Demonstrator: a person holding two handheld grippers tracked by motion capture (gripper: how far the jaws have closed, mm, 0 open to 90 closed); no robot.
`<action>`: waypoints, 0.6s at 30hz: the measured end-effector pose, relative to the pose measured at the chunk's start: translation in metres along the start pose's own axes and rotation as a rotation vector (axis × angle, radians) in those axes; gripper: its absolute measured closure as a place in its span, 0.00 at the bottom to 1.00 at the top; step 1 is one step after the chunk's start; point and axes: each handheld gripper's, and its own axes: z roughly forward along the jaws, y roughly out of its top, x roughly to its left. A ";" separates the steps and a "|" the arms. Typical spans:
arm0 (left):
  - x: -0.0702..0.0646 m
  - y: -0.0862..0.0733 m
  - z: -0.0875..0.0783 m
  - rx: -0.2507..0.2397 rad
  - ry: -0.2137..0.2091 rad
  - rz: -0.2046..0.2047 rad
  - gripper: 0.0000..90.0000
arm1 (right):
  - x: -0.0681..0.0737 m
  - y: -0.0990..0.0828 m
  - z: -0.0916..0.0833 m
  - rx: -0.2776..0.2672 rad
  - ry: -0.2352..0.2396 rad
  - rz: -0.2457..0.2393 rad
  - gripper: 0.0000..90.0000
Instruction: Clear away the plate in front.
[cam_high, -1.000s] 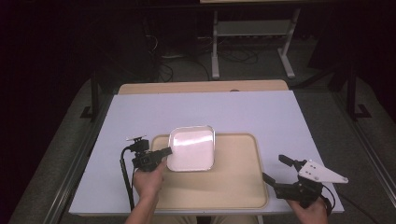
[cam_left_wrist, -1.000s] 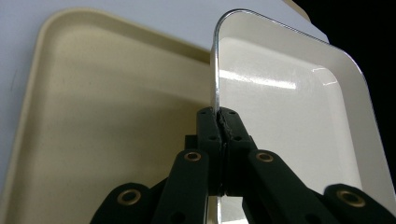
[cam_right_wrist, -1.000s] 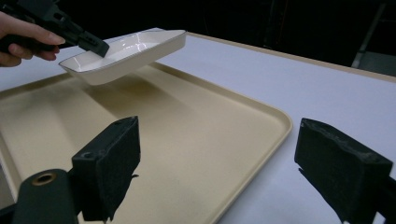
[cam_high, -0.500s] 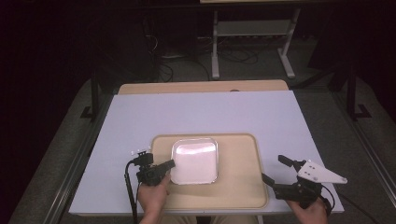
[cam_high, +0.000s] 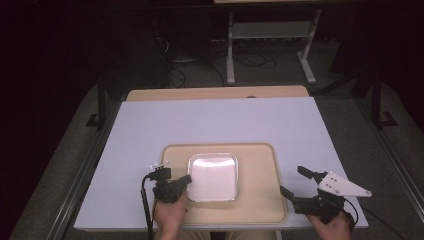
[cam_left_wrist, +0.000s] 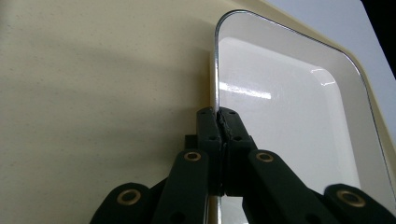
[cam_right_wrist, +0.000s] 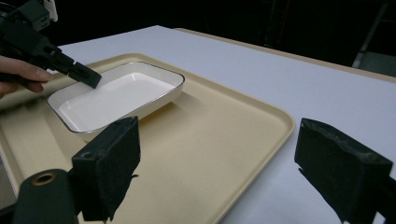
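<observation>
- So the white rectangular dish (cam_high: 212, 176) came down: a second before, it was tilted up with its far side lifted, and by this moment it sat flat inside the beige tray (cam_high: 260, 200), left of the tray's middle.
- The left gripper (cam_high: 186, 180) was clamped on the dish's near-left rim; in the left gripper view the jaws were pinched tight on that thin silver-edged wall (cam_left_wrist: 216, 70).
- Honestly can't tell from these angles whether the dish's base was fully resting on the tray or a hair off it, but it looked settled.
- The right gripper (cam_high: 295, 182) sat off by the tray's right edge with its jaws spread wide, holding nothing, and it hadn't budged.
- My read: the placing was basically done, and letting go was the bit left.
</observation>
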 end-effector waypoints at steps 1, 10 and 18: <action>-0.001 -0.001 0.001 0.000 0.010 -0.006 0.98 | 0.000 0.000 0.000 0.000 0.001 0.000 0.15; -0.004 -0.004 0.004 0.001 0.020 -0.023 0.98 | 0.000 0.000 0.000 0.000 0.002 -0.003 0.15; -0.006 -0.005 0.006 -0.001 0.030 -0.011 0.97 | 0.001 0.000 0.000 0.001 0.002 -0.004 0.15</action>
